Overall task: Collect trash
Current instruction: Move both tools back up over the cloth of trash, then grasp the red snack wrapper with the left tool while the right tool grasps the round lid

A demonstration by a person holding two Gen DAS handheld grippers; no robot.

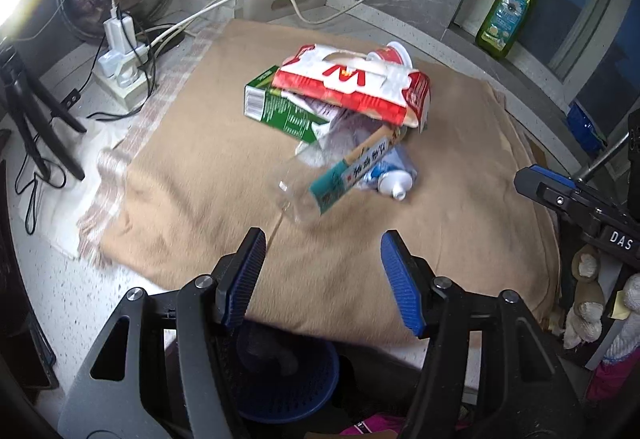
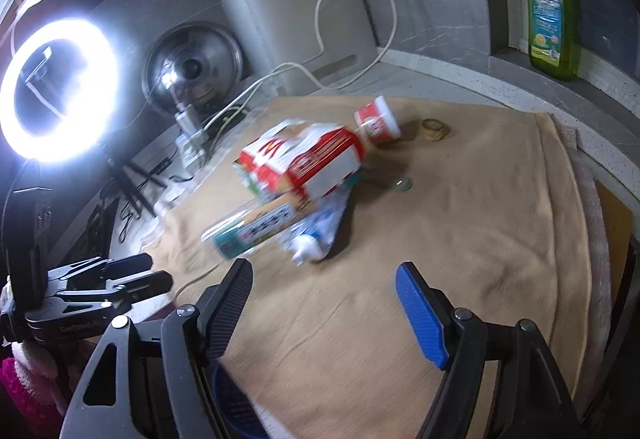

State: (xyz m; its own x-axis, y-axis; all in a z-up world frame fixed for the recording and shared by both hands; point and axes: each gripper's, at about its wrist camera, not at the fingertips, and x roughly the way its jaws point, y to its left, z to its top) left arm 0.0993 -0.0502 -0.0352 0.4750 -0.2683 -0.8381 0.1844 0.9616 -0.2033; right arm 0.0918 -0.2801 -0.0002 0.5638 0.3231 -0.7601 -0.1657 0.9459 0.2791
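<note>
1. A tan cloth covers the speckled counter.
2. The trash pile lies mid-cloth: red-white carton, green box, clear bottle, tube.
3. Left hand-held gripper and right hand-held gripper: both gaping, holding nothing.
4. A blue basket sits below the counter edge.
5. A ring light, pot lid and soap bottle stand behind.

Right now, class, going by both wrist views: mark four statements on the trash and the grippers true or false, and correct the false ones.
1. The red-and-white carton lies on top of the trash pile. True.
2. The left gripper grips the clear bottle. False: its jaws are open and empty, short of the pile.
3. A green soap bottle stands on the ledge. True.
4. The trash lies on bare counter. False: it lies on a tan cloth.
</note>
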